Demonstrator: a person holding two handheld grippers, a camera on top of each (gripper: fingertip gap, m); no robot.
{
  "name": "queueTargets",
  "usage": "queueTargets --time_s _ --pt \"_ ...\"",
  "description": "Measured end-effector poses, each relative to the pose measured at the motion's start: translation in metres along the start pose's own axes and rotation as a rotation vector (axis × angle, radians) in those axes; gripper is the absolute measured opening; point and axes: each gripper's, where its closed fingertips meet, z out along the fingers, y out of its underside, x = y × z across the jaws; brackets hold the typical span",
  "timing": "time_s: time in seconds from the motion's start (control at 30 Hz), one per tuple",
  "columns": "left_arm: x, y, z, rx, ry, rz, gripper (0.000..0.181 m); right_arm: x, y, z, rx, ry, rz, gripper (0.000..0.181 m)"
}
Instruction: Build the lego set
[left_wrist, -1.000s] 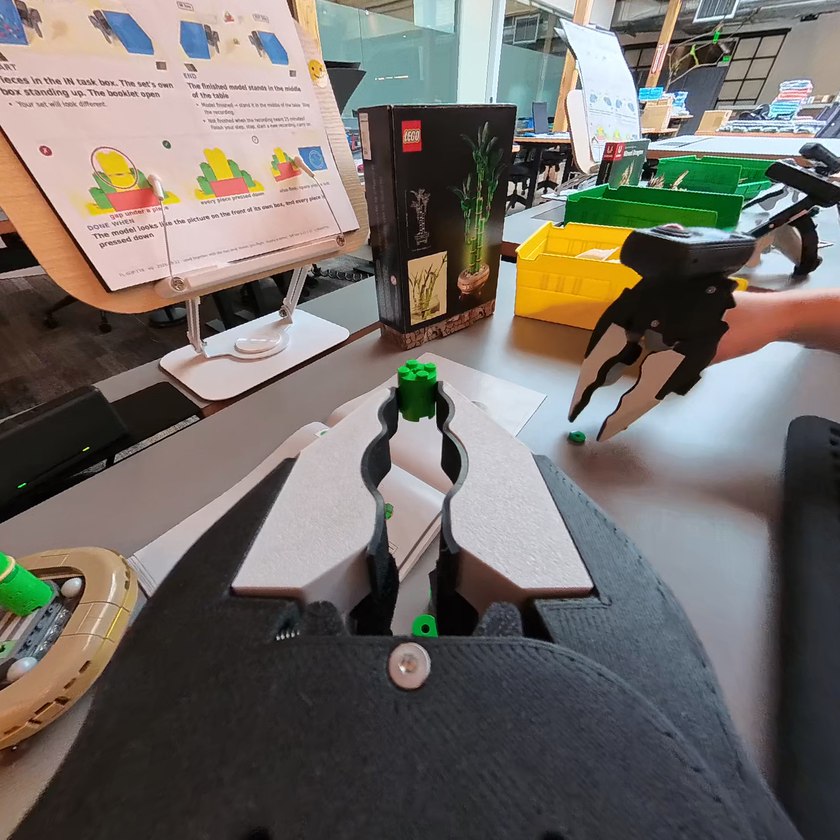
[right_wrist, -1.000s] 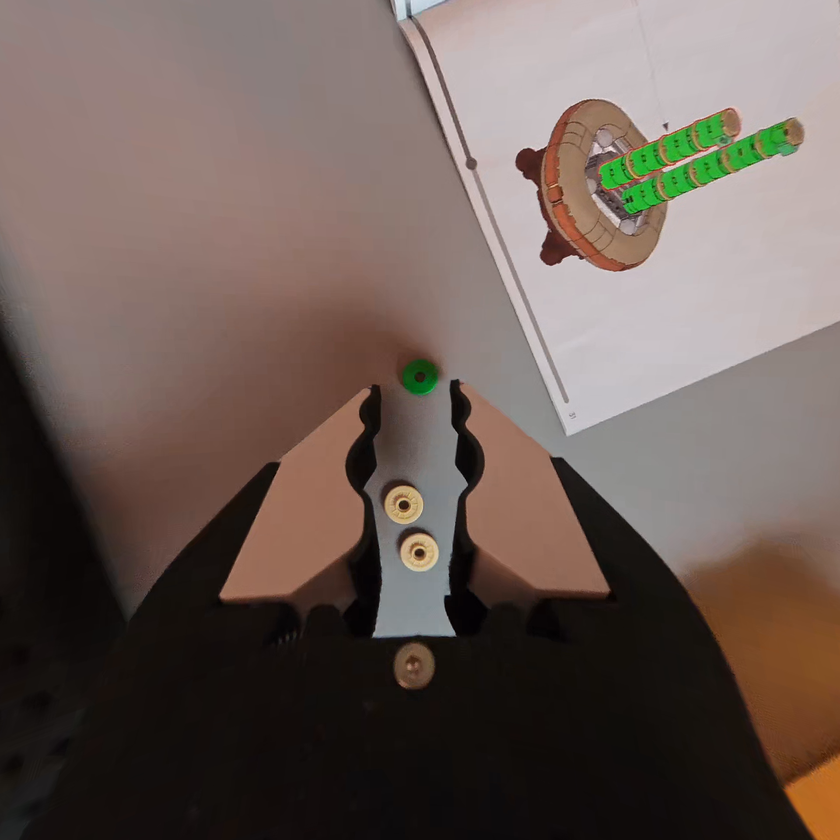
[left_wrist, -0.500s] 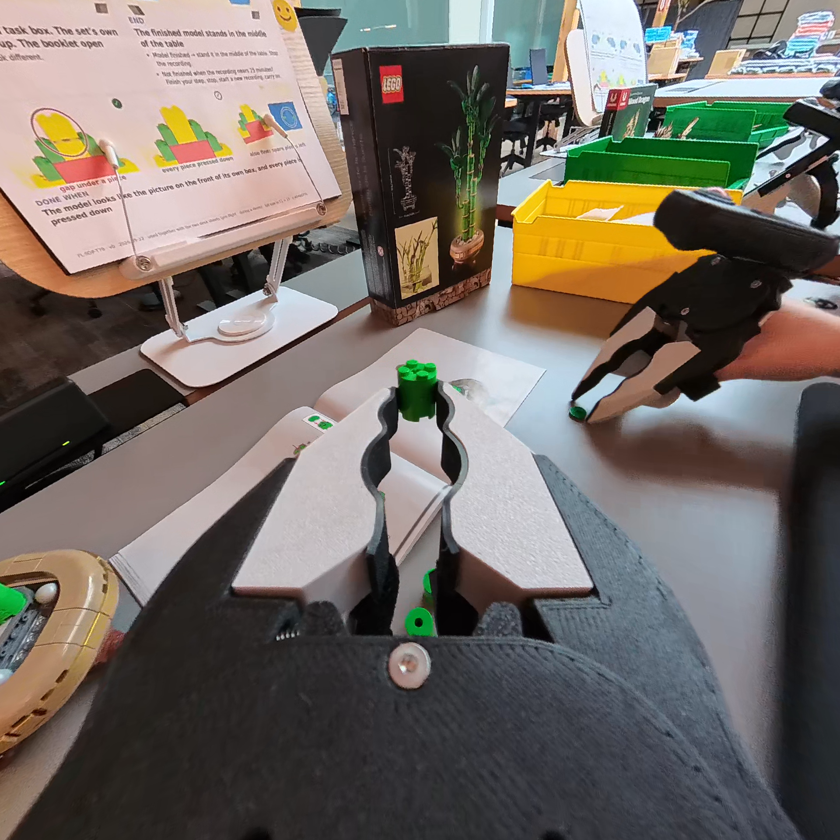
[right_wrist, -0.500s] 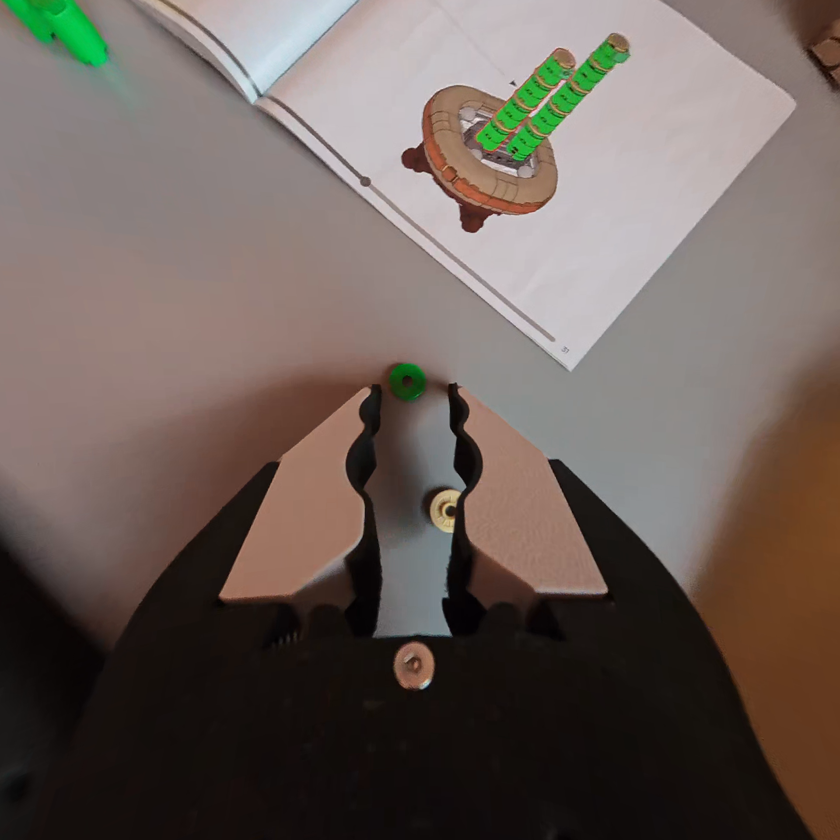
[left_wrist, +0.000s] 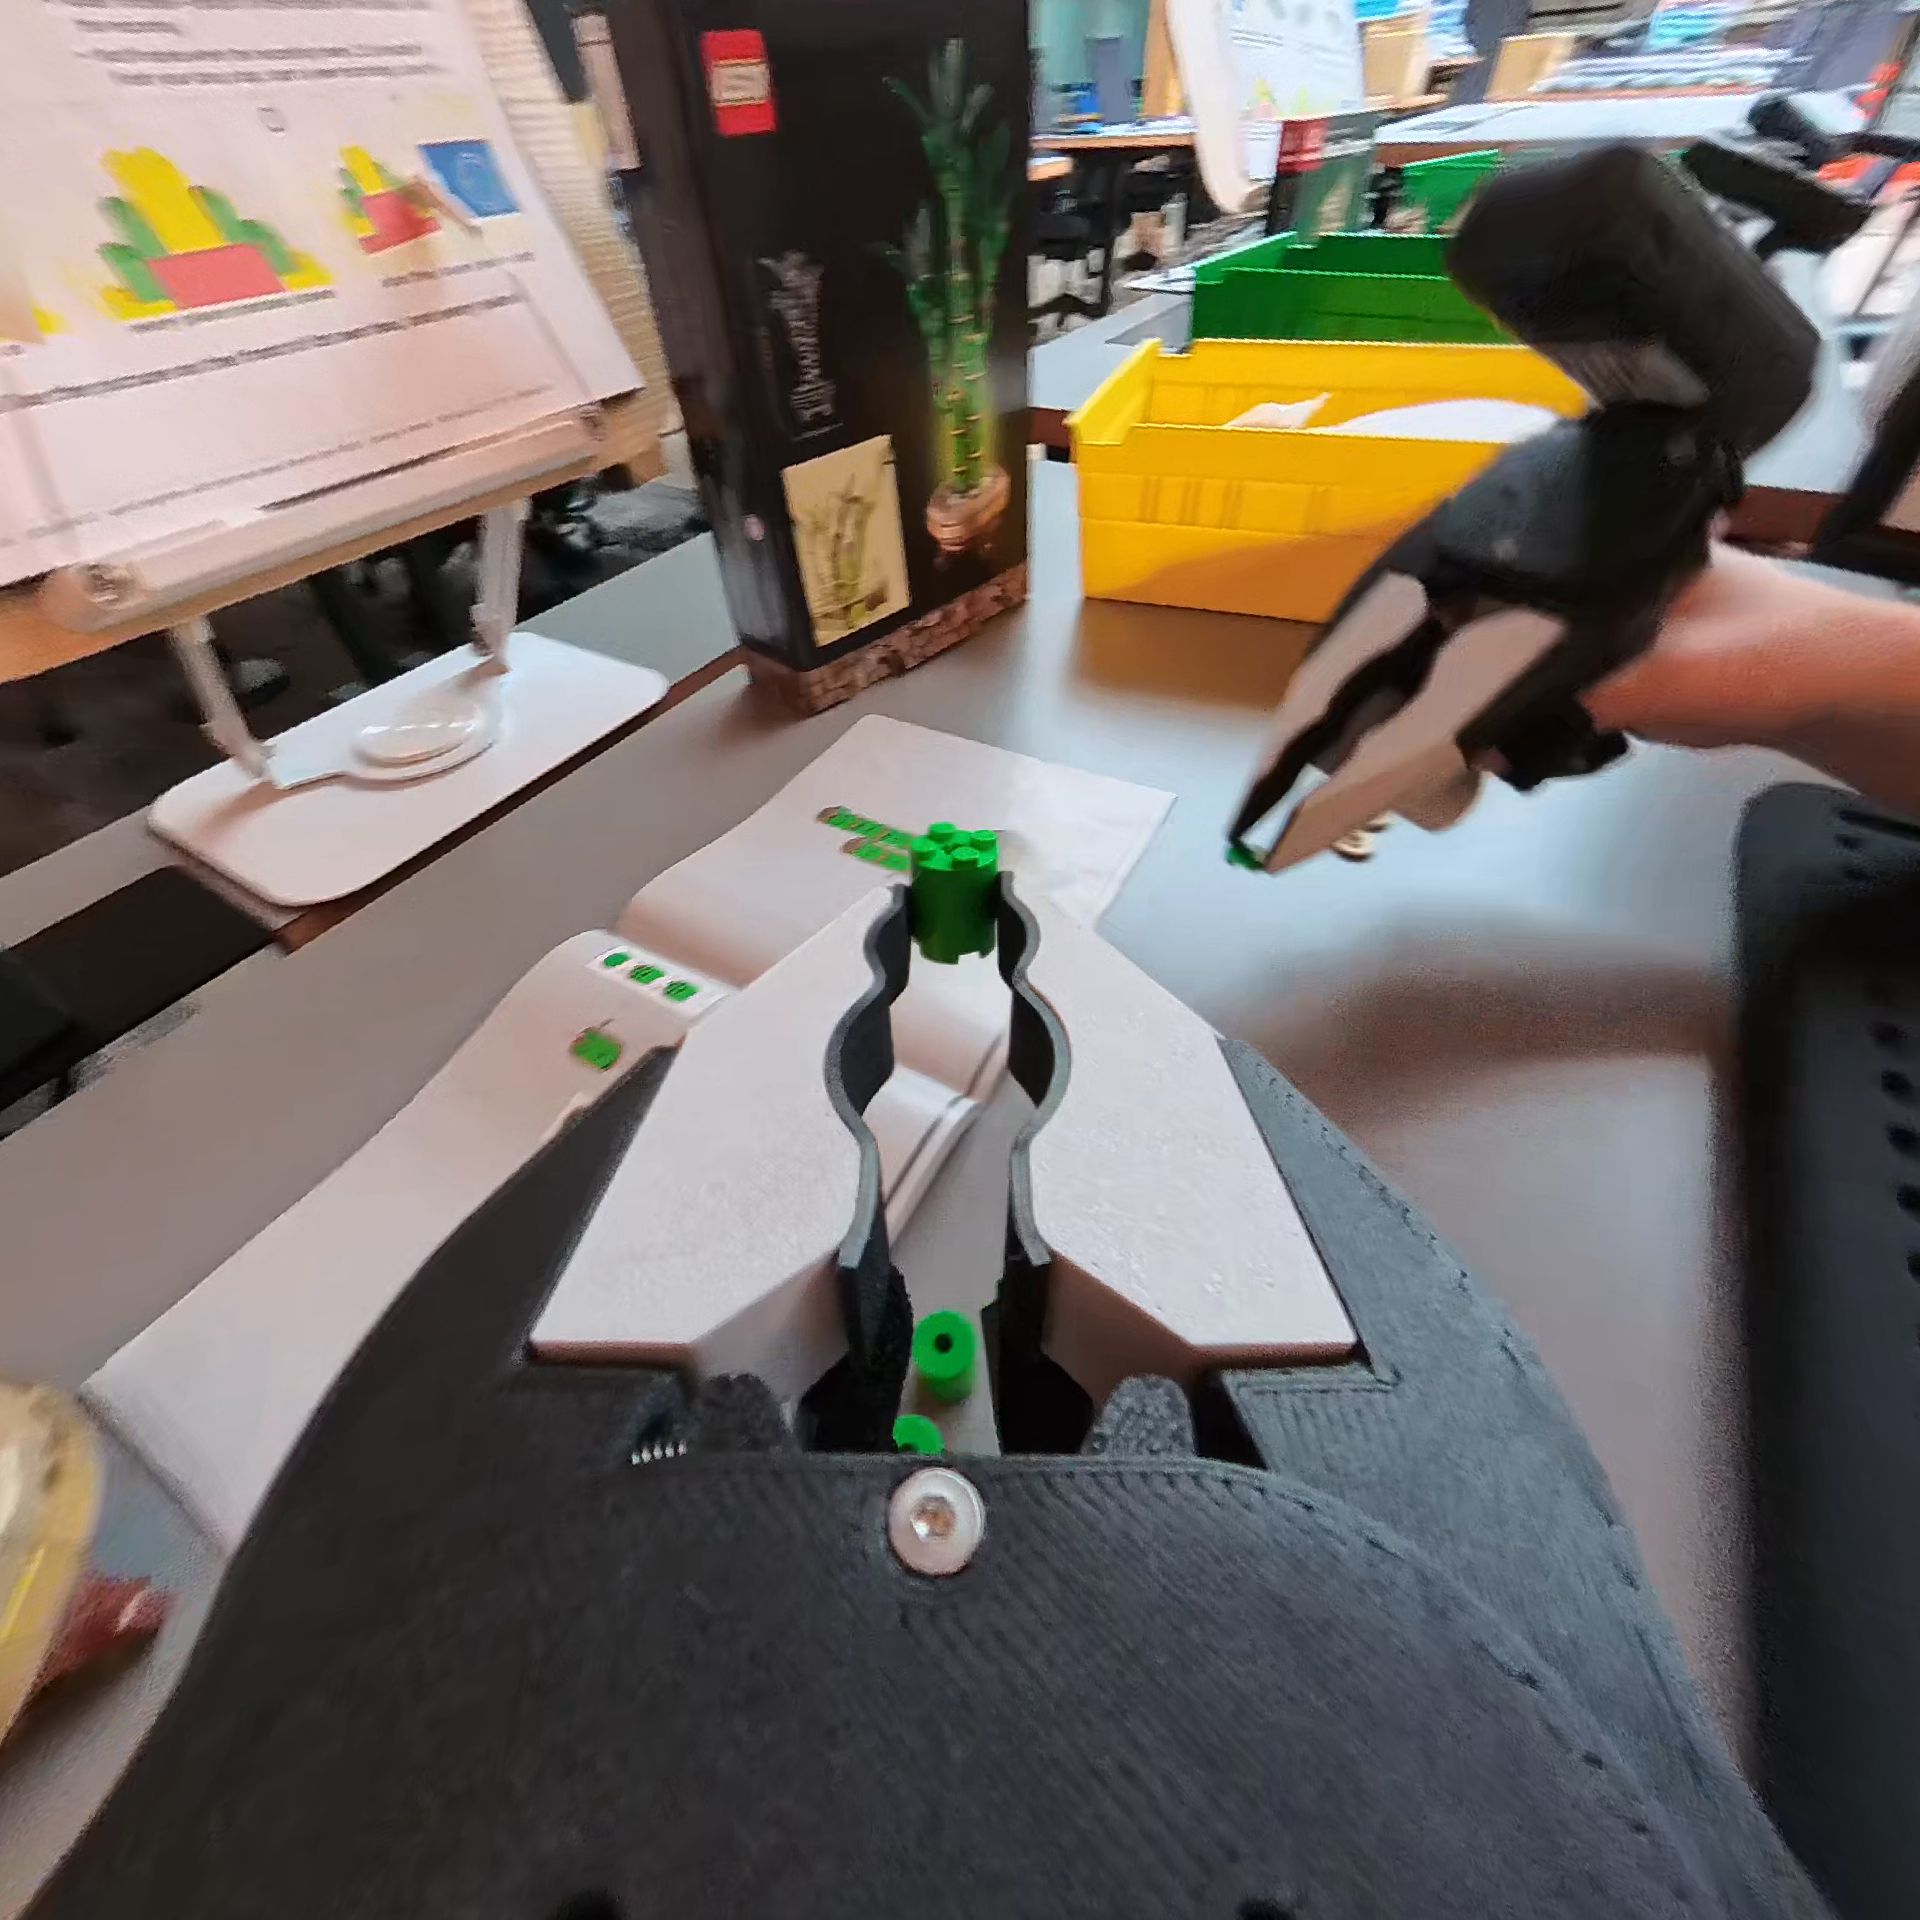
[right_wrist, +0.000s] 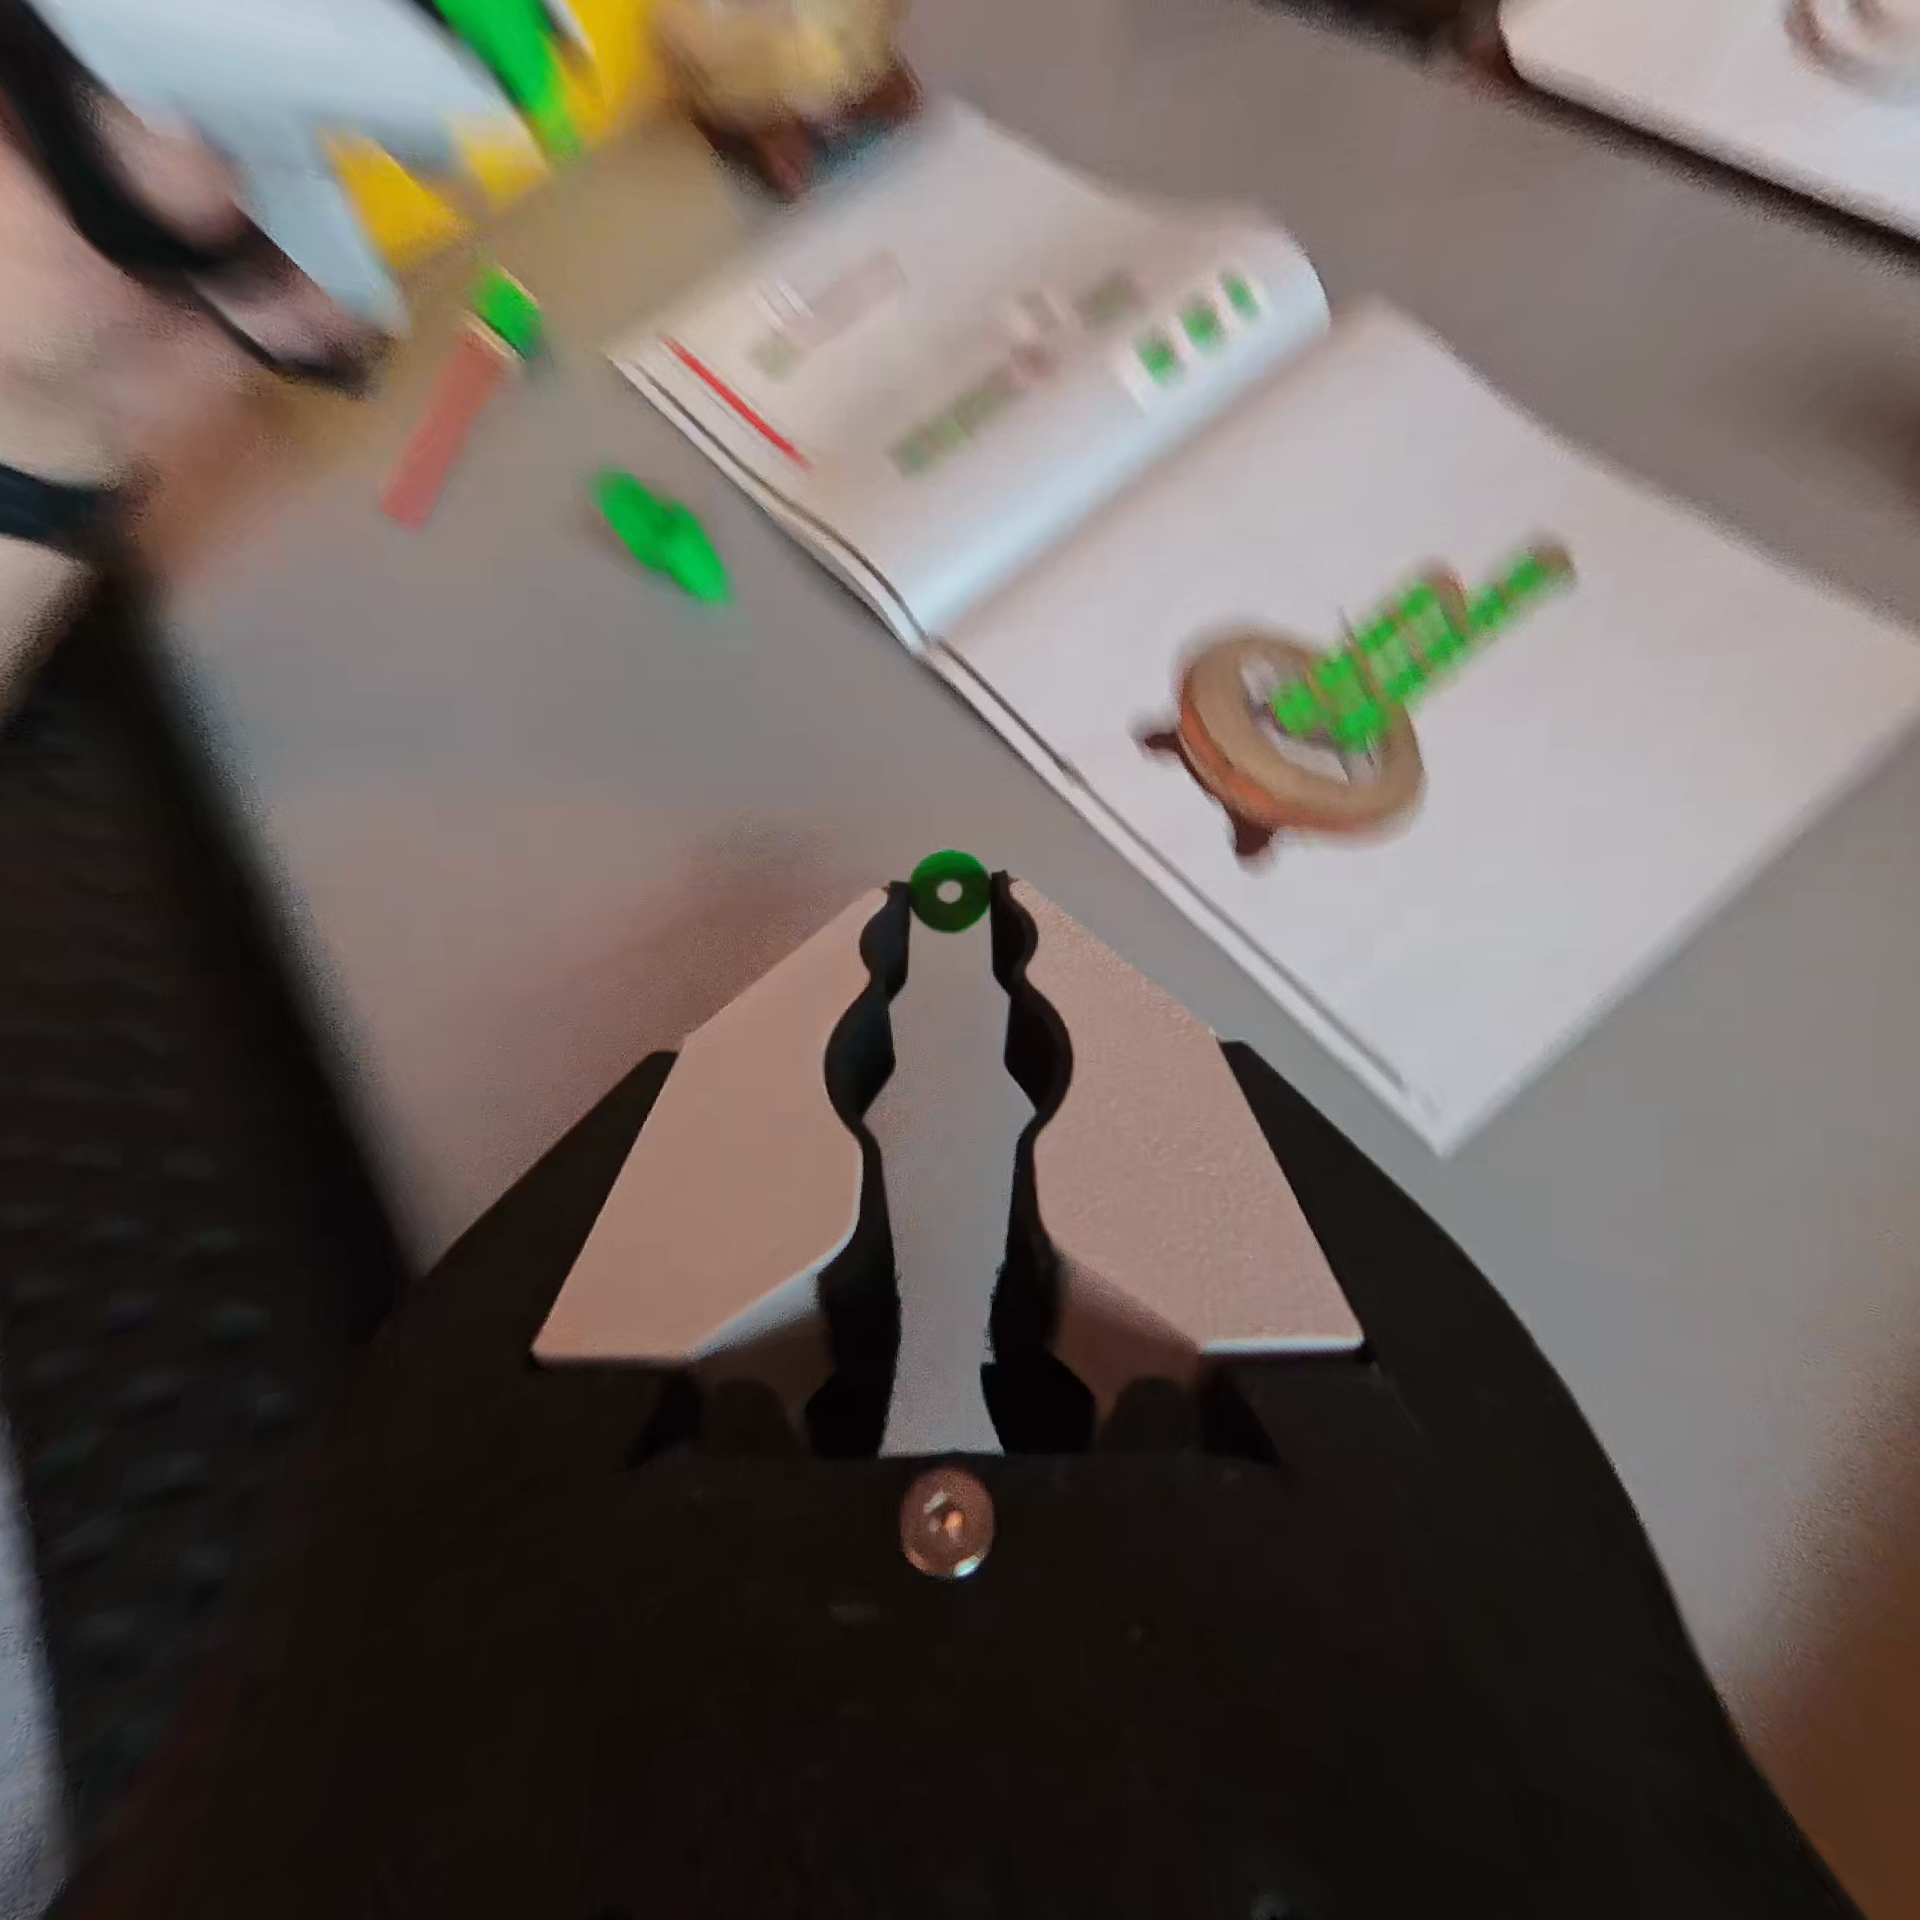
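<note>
The left claw (left_wrist: 954, 914) is clamped on a green round brick (left_wrist: 956, 902), studs up, likely so another piece can be pressed onto its top. The right claw (right_wrist: 948, 896) pinches a small green ring (right_wrist: 948, 891) by its rim at the very tips, its hole facing the camera, which I judge suits lowering it onto the brick. In the left view the right claw hangs above the desk (left_wrist: 1403, 1039), to the right of the brick and apart from it.

Under both lies the open booklet (right_wrist: 1455, 831), showing the pot with green stalks. Loose green pieces (left_wrist: 943, 1371) lie on the grey desk below the left claw. Beyond stand the set's box (left_wrist: 842, 343), a yellow bin (left_wrist: 1247, 499), a green bin (left_wrist: 1340, 301) and a sheet on a stand (left_wrist: 291, 312). Behind is an open workshop with more desks.
</note>
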Motion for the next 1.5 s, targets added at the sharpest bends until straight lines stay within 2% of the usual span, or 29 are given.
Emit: queueTargets --time_s 0.1,0.17,0.23,0.33,0.5,0.67,0.87,1.23,1.5 --pt "0.025 -0.002 0.010 0.026 0.106 0.027 0.014 -0.047 -0.069 -0.014 0.126 -0.239 -0.064 0.014" --pt "0.034 -0.002 0.014 0.044 0.141 0.043 0.015 -0.067 -0.093 -0.016 0.119 -0.342 -0.130 0.015" --pt "0.040 -0.002 0.017 0.064 0.163 0.056 0.014 -0.070 -0.106 -0.009 0.101 -0.364 -0.192 0.015" --pt "0.043 0.003 0.023 0.058 0.170 0.073 0.015 -0.077 -0.102 0.002 0.005 -0.437 -0.254 0.015" --pt "0.054 -0.004 0.022 0.080 0.230 0.051 0.015 -0.069 -0.100 0.008 -0.089 -0.400 -0.372 0.015" --pt "0.046 -0.011 0.017 0.101 0.155 0.059 0.014 -0.071 -0.109 0.012 -0.088 -0.411 -0.303 0.014" --pt "0.040 -0.009 0.020 0.072 0.066 0.097 0.015 -0.071 -0.108 0.015 -0.074 -0.386 -0.321 0.015" --pt "0.040 -0.011 0.018 0.066 0.054 0.095 0.014 -0.072 -0.108 0.012 -0.067 -0.378 -0.402 0.015" --pt "0.041 -0.004 0.020 0.009 0.050 0.130 0.014 -0.072 -0.102 0.016 -0.093 -0.383 -0.420 0.015"
